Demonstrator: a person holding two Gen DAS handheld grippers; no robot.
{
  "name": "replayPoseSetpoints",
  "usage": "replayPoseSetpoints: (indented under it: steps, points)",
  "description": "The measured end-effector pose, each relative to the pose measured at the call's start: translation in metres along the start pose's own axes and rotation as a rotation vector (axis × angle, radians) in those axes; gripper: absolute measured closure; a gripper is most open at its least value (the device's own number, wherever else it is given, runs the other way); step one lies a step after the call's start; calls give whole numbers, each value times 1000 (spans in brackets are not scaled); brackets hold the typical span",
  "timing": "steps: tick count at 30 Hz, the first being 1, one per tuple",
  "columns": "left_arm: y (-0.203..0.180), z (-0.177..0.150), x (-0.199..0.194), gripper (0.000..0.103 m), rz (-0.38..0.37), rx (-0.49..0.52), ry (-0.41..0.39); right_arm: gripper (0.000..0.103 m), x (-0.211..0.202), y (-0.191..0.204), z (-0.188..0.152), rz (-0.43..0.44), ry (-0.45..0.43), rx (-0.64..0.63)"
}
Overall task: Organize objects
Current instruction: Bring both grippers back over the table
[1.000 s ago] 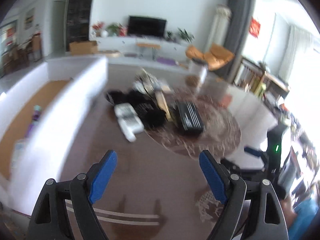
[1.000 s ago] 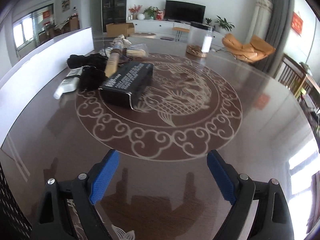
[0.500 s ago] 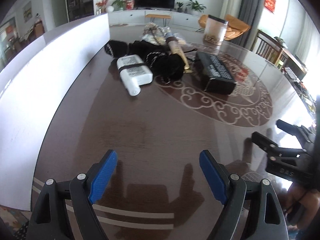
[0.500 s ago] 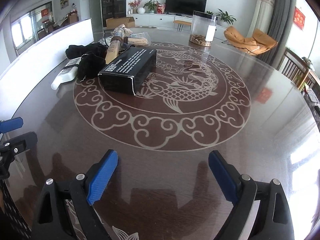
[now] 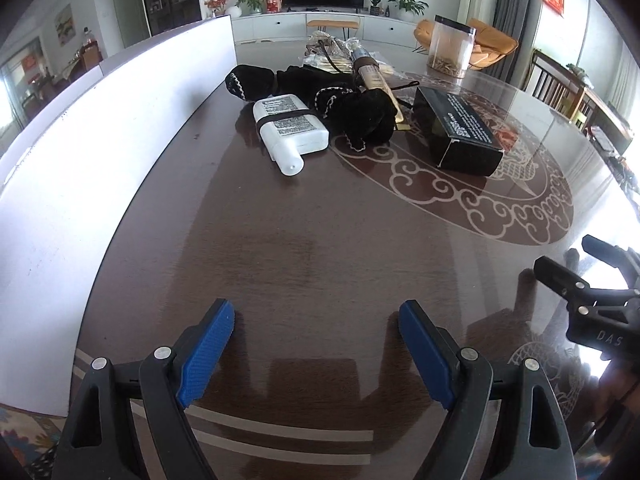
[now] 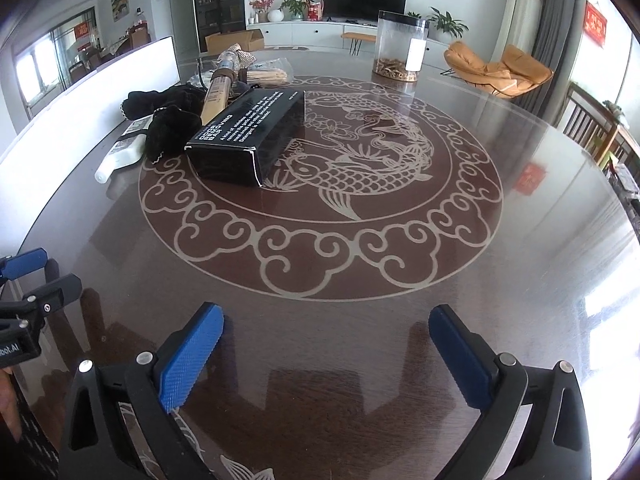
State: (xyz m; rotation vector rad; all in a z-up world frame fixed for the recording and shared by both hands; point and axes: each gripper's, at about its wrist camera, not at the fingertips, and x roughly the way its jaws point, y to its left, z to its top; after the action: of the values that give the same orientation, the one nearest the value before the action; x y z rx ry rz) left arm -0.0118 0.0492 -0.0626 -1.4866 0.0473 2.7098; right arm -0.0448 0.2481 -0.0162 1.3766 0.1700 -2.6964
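A pile of objects lies at the far side of the round dark table [image 5: 304, 248]: a white flat bottle [image 5: 289, 128], black fabric pieces [image 5: 360, 114], a tan tube [image 5: 372, 76], a black box [image 5: 458, 132] and clear packets [image 5: 328, 50]. My left gripper [image 5: 316, 316] is open and empty above the near table edge, well short of the pile. My right gripper [image 6: 326, 320] is open and empty over the near rim. The box [image 6: 250, 136], the fabric [image 6: 170, 130], the tube [image 6: 218, 92] and the bottle [image 6: 120, 156] show at upper left in the right wrist view.
A clear canister [image 6: 400, 50] with brown bits stands at the table's far side. A white panel [image 5: 100, 132] runs along the table's left edge. The right gripper's body [image 5: 592, 292] shows at the left view's right edge. Chairs [image 5: 560, 88] stand at the right.
The left gripper has dropped from a high view toward the table and nearer the pile. The right gripper has moved slightly forward. Both stay open.
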Motion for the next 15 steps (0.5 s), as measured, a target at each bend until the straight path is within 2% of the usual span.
replayPoseSetpoints:
  steps: [3, 7, 12, 15]
  points:
    - [9, -1, -1, 17, 13, -40, 4, 0, 0, 0, 0, 6, 4, 6]
    - [29, 0, -1, 5, -8, -140, 1, 0, 1, -2, 1, 19, 10, 16]
    - [23, -1, 2, 5, 39, -115, 10, 0, 1, -3, 1, 27, 13, 21]
    - [18, 0, 6, 0, 56, -90, 24, 0, 1, -3, 1, 26, 13, 21]
